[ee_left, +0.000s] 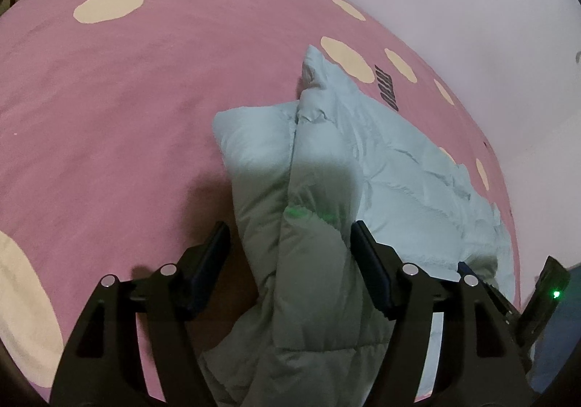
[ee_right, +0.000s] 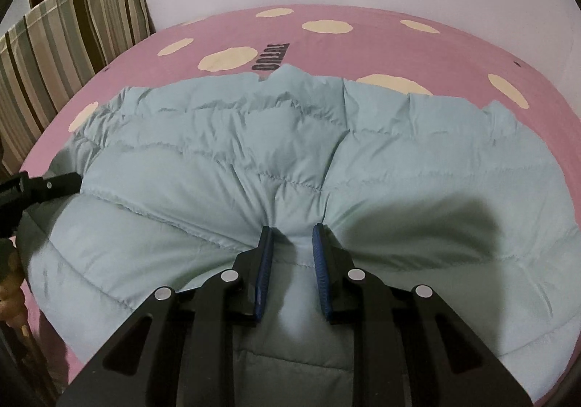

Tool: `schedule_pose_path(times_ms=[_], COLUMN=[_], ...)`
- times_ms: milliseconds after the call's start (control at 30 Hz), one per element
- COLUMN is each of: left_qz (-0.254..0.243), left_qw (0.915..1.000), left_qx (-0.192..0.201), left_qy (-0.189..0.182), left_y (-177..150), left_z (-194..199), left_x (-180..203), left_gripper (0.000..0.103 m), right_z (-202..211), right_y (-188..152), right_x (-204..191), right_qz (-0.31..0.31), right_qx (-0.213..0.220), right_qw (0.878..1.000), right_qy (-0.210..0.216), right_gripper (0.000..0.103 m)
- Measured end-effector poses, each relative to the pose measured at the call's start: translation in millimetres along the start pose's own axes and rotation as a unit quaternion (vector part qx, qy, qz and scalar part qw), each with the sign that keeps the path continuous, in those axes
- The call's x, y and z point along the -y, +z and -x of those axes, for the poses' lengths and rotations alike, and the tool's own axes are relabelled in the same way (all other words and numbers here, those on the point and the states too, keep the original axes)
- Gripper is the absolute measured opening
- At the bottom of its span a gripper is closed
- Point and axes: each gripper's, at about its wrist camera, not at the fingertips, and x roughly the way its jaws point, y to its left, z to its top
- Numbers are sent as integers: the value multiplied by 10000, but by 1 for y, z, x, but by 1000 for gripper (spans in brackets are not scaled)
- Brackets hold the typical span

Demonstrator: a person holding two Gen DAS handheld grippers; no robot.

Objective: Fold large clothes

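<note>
Right wrist view: your right gripper [ee_right: 292, 229] is pinching a gathered fold of the pale blue puffer jacket [ee_right: 254, 153], its jaws closing tightly on the fabric so that creases are radiating from the pads. The jacket's near edge is running under the gripper body and out of the bottom of the frame, so you cannot see where it ends. Beyond, the quilted panels are spreading across the pink bed sheet [ee_right: 363, 47] with cream spots; dark lettering there is lying partly covered by the jacket's far edge. At the far left, striped bedding [ee_right: 72, 29] is standing against the wall, cut off by the lens rim.

In the left wrist view, your left gripper [ee_left: 290, 231] is holding its jaws wide, a thick ridge of jacket rising between them; the right pad is touching the fabric, the left pad is standing clear. The right gripper's tip is only barely peeking in at the lower right.
</note>
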Motion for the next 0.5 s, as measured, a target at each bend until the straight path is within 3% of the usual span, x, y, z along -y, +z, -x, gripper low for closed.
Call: schedule_pose_path(times_ms=[300, 367, 433, 500], left_qz=[-37, -49, -67, -28], left_qw=[9998, 9996, 9994, 9993], left_qx=[-133, -200, -252, -270], left_qy=[-107, -168, -243, -241], left_y=[1, 1, 1, 1], left_z=[-13, -18, -20, -20], left_x=[8, 11, 14, 16], left_gripper=[68, 59, 43, 37], right_z=[-2, -3, -4, -4], right_y=[-2, -2, -2, -2], right_x=[-3, -2, -3, -3], right_qz=[18, 8, 22, 36], right_qx=[17, 27, 31, 39], right_qw=[10000, 10000, 10000, 10000], right_qy=[-44, -38, -47, -60], right_gripper=[23, 23, 23, 23])
